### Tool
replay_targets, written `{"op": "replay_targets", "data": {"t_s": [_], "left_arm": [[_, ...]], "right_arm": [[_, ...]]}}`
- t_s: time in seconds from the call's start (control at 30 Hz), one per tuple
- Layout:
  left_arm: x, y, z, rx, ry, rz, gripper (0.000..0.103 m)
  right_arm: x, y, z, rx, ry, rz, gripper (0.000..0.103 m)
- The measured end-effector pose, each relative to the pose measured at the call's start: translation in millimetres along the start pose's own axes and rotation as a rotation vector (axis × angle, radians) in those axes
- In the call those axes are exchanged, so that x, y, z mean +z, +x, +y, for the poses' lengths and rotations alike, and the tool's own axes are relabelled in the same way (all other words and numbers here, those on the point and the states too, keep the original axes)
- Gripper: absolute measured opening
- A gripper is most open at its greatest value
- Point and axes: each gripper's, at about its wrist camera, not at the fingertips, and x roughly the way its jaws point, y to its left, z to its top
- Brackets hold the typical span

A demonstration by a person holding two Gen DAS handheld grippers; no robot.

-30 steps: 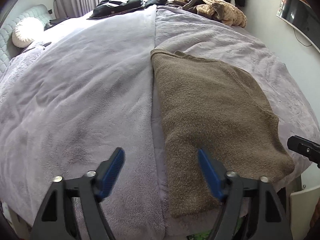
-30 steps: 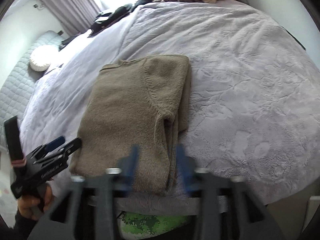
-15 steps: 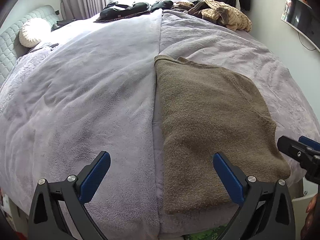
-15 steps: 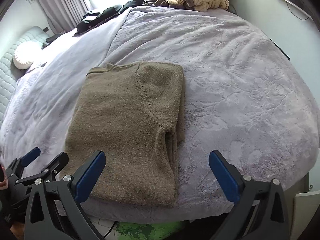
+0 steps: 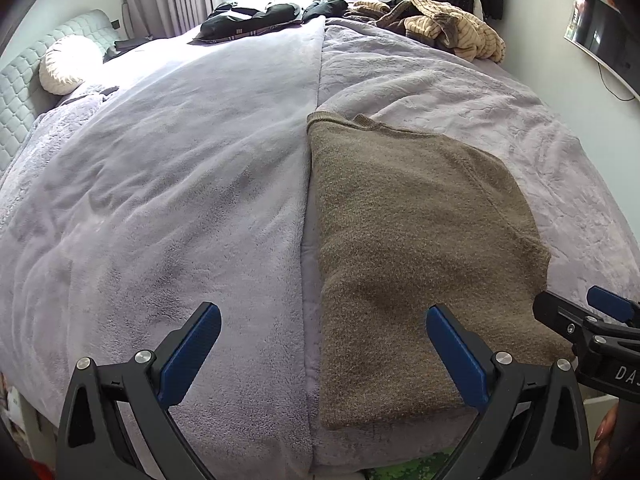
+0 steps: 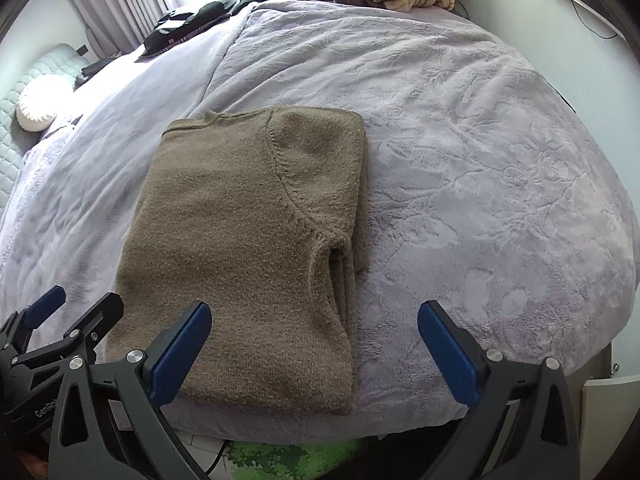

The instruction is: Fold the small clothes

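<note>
A brown knitted sweater (image 5: 408, 240) lies folded into a long rectangle on the lilac bed cover (image 5: 160, 200), its hem at the near bed edge. It also shows in the right wrist view (image 6: 248, 240), with a sleeve folded in along its right side. My left gripper (image 5: 324, 352) is open and empty, hovering over the sweater's near left corner. My right gripper (image 6: 314, 348) is open and empty, hovering over the near right corner. The right gripper also shows in the left wrist view (image 5: 588, 320), and the left gripper in the right wrist view (image 6: 64, 320).
A pile of tan and brown clothes (image 5: 440, 28) and dark clothes (image 5: 256, 20) lie at the bed's far end. A white round cushion (image 5: 68, 64) rests by the headboard on the left. A screen (image 5: 604, 36) hangs on the right wall. Green floor shows below the bed edge (image 6: 288, 460).
Both grippers have opened wide and drawn back and up from the sweater's near edge. The sweater lies as it did.
</note>
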Motion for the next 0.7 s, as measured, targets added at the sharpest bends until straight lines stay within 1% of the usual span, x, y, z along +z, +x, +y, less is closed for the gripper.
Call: {"op": "replay_targets", "data": {"t_s": [0.4,0.7], "left_arm": [[1.2,2.0,-0.3,-0.003,-0.002,0.012,0.103],[1.5,4.9,-0.7,0.009,0.000,0.017,0.103]], "right_arm": [[-0.9,4.1,-1.1,-0.006,0.005,0.007,0.103],[-3.5,6.9,-0.6,-0.012,0.003,0.019,0.103]]}}
